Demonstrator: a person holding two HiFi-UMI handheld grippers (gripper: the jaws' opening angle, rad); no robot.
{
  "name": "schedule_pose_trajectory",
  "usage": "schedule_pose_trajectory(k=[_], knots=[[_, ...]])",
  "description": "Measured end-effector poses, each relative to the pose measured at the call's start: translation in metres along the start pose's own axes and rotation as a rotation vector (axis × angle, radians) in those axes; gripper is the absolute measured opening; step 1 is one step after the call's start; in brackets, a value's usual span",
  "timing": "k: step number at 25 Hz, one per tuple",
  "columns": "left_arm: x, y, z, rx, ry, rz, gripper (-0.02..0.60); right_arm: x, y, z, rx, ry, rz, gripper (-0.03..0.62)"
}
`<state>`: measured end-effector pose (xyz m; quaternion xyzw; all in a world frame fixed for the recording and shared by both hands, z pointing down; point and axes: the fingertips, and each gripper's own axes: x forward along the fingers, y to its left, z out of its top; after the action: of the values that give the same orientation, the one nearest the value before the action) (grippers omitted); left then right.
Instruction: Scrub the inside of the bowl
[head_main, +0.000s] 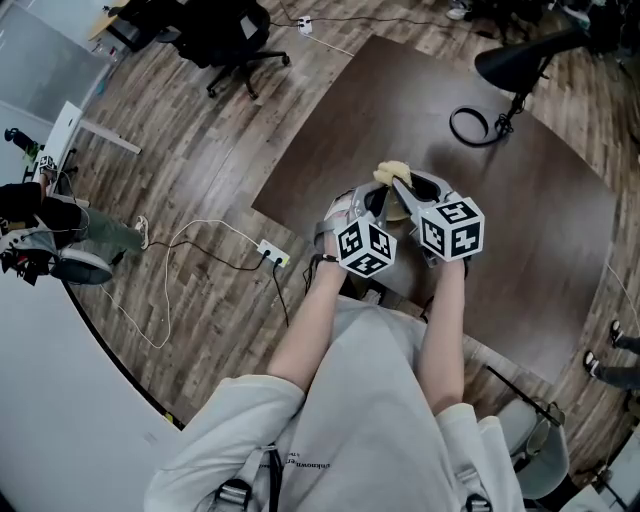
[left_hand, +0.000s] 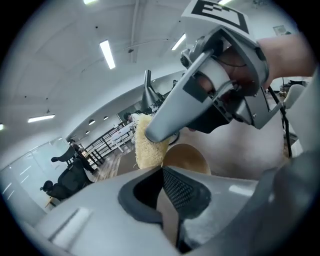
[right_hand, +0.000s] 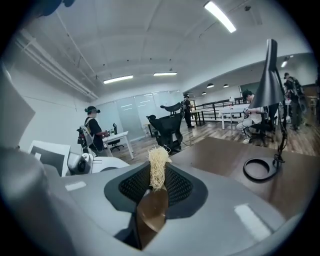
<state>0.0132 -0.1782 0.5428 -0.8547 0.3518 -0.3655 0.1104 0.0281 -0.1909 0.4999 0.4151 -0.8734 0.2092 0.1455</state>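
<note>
I hold both grippers close together over the brown table (head_main: 400, 100). My left gripper (head_main: 368, 205) is shut on the rim of a tan wooden bowl (left_hand: 186, 156), whose thin edge runs between its pads (left_hand: 181, 187). My right gripper (head_main: 408, 192) is shut on a pale, fibrous scrubber (head_main: 392, 172). In the left gripper view the scrubber (left_hand: 146, 145) hangs off the right gripper's tip just beside the bowl. In the right gripper view its fibres (right_hand: 159, 172) stick up past the jaws above a brown clamped part. The grippers hide most of the bowl in the head view.
A black desk lamp (head_main: 525, 55) with a ring-shaped base (head_main: 470, 127) stands at the table's far right. A power strip (head_main: 272, 253) and white cable lie on the wooden floor at the left. An office chair (head_main: 235, 35) stands beyond; a person (head_main: 45, 235) sits at far left.
</note>
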Motion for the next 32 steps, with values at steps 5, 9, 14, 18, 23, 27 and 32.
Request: schedule_pose_trajectory(k=[5, 9, 14, 18, 23, 27, 32], knots=[[-0.003, -0.004, -0.004, 0.035, 0.011, -0.016, 0.006, 0.000, -0.004, -0.007, 0.040, 0.017, 0.000, 0.110], [-0.004, -0.009, -0.003, 0.069, -0.006, -0.022, 0.006, -0.003, -0.016, -0.018, 0.068, 0.035, -0.019, 0.110], [-0.011, -0.016, -0.004, 0.105, -0.035, -0.072, 0.006, -0.005, -0.020, -0.029, 0.149, 0.073, -0.002, 0.109], [-0.012, -0.017, -0.011, 0.112, -0.035, -0.083, 0.006, -0.005, -0.022, -0.037, 0.168, 0.100, -0.001, 0.109], [-0.018, -0.006, -0.021, -0.010, -0.059, -0.071, 0.006, -0.009, -0.030, -0.046, 0.173, 0.093, -0.039, 0.109], [-0.023, 0.019, -0.030, -0.267, -0.090, -0.033, 0.008, -0.014, -0.035, -0.049, 0.182, 0.074, -0.064, 0.109], [-0.031, 0.056, -0.051, -0.632, -0.114, 0.019, 0.006, -0.009, -0.030, -0.054, 0.121, 0.133, -0.053, 0.109]])
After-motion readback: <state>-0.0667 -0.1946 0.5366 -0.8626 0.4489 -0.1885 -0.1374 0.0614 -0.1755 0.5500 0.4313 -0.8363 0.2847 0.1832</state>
